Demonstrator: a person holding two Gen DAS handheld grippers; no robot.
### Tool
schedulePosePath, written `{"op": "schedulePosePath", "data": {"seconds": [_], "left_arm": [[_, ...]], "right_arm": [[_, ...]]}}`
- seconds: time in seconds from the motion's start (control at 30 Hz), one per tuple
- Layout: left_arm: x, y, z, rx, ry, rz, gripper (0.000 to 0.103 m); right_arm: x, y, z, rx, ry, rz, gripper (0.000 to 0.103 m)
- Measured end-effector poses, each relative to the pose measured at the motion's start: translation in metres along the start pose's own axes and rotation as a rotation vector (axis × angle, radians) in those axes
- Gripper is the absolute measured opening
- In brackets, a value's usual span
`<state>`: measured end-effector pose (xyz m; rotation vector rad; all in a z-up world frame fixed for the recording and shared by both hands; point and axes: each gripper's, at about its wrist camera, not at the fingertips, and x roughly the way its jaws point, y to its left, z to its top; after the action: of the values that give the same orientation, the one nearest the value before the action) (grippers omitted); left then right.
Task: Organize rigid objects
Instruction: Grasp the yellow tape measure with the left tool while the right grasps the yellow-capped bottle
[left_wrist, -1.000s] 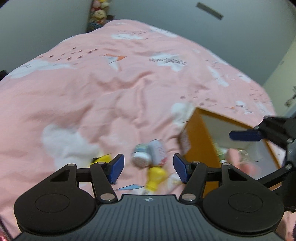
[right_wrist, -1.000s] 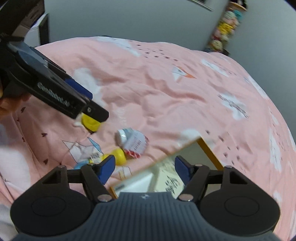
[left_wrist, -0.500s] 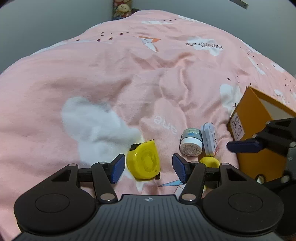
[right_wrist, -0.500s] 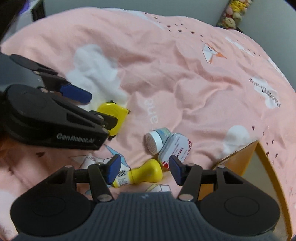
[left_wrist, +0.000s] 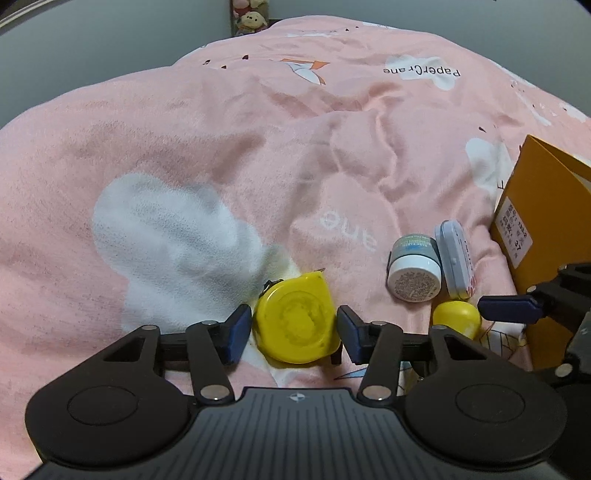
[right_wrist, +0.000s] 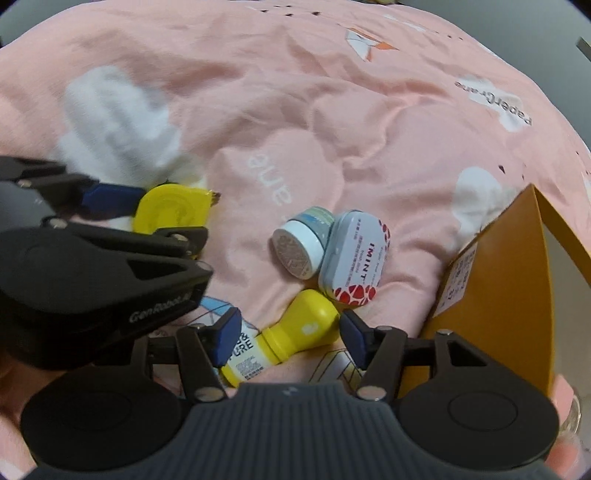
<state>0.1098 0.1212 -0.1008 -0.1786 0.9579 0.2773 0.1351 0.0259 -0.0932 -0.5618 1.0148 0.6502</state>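
Observation:
A yellow tape measure (left_wrist: 297, 321) lies on the pink bed cover (left_wrist: 221, 147) between the fingers of my left gripper (left_wrist: 293, 332). Its jaws are closing, and the pads stand right at the tape's sides with a thin gap left. Lying slantwise, a yellow bottle (right_wrist: 291, 336) with a white label sits between the fingers of my right gripper (right_wrist: 290, 332); those jaws are opening and do not clamp it. Just beyond it lie a small white jar (right_wrist: 299, 243) and a mint tin (right_wrist: 352, 258), touching each other. The left gripper (right_wrist: 166, 218) shows at the left of the right wrist view.
An open orange box (right_wrist: 498, 277) stands to the right of the items, close to my right gripper's finger (left_wrist: 509, 308). The rumpled pink cover stretches far beyond. Plush toys (left_wrist: 251, 18) sit at the far wall.
Both grippers have come down toward the bed. The left one has narrowed around the tape measure. The right one has dropped over the yellow bottle and rolled.

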Motion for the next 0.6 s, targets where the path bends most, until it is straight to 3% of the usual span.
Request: {"op": "schedulePosePath", "data": {"seconds": [0.07,0.13,0.23,0.43,0.6], "left_arm": [[0.0,0.0,-0.001,-0.002,-0.013,-0.001,0.053],[-0.004,0.002,-0.002,-0.011,-0.031,0.001,0.037],[-0.007,0.006,-0.002,-0.035,-0.044,-0.028,0.032],[-0.013,0.008,-0.003,-0.054,-0.075,-0.071,0.023],[-0.003,0.005,0.0,-0.046,-0.045,-0.07,0.029]], "right_arm": [[0.006,0.001,-0.001,0.018,0.014,-0.024,0.059],[0.01,0.003,-0.001,0.029,0.024,-0.045,0.056],[0.014,0.002,-0.002,0.045,0.028,-0.044,0.051],[0.011,0.002,-0.004,0.052,0.01,-0.003,0.05],[0.007,0.01,-0.005,0.007,-0.01,0.043,0.05]]}}
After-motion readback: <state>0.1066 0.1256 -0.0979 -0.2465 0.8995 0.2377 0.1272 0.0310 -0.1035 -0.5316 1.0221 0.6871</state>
